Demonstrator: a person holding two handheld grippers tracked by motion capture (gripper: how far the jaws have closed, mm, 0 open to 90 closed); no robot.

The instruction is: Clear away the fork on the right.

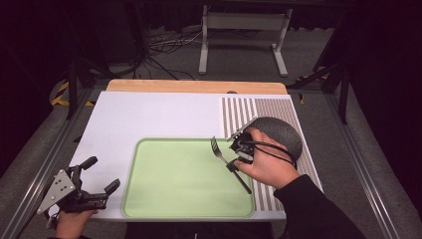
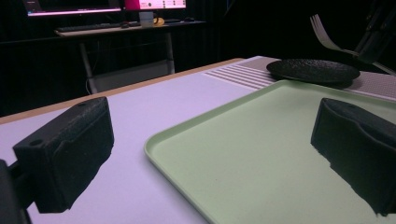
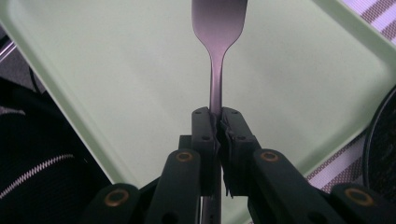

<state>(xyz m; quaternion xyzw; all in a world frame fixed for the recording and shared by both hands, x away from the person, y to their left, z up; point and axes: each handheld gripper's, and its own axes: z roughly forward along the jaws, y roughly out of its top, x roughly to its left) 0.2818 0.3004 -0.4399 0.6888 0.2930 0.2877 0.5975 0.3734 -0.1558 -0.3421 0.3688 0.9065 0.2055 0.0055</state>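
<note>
Green tray (image 1: 169,199) on the white table (image 1: 149,114), black plate (image 1: 283,132) off its right edge. Right gripper (image 3: 218,122) pinches the fork (image 3: 217,28) mid-handle, above tray's right part. Lower it flat onto the tray, then release. Left gripper (image 1: 97,174) spread, idle

Green tray (image 1: 164,189) lies bare; black plate (image 1: 281,132) crowds its right.

Green tray (image 1: 164,199) on white mat (image 1: 149,114), dark plate (image 1: 281,132) on striped placemat (image 1: 239,112)
</note>
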